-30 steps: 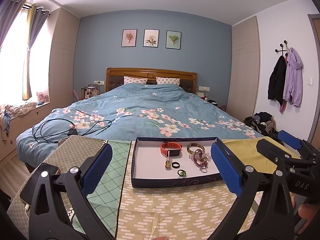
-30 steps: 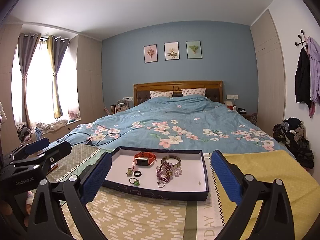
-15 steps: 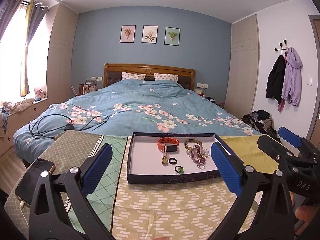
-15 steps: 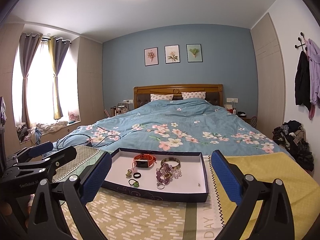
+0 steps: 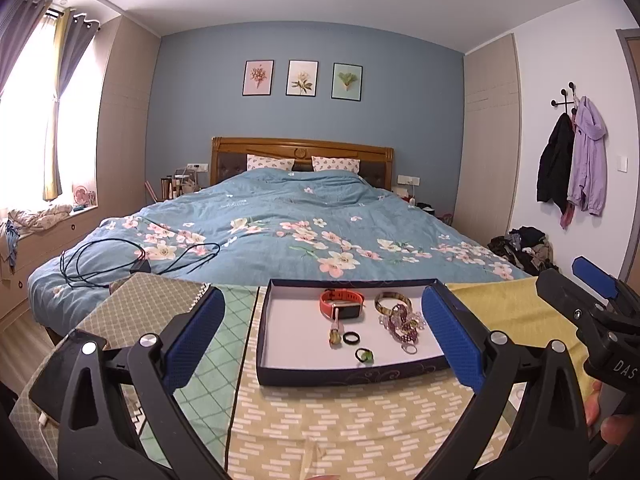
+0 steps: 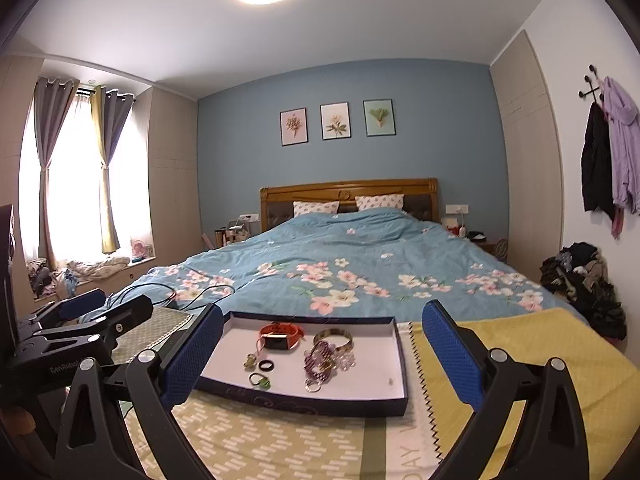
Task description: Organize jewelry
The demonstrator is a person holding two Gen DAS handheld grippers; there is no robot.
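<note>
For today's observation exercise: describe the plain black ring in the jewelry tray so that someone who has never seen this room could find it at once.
At the foot of the bed, a shallow dark-walled tray with a white floor sits on a patterned cloth. Inside, below the orange watch, lies the black ring. It is a bare dark band, unlike the ring with a green stone nearer the front wall.

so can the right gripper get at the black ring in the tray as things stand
Probably yes. The right gripper hangs open in front of the tray, and the black ring lies apart from the other pieces, with nothing over it.
</note>
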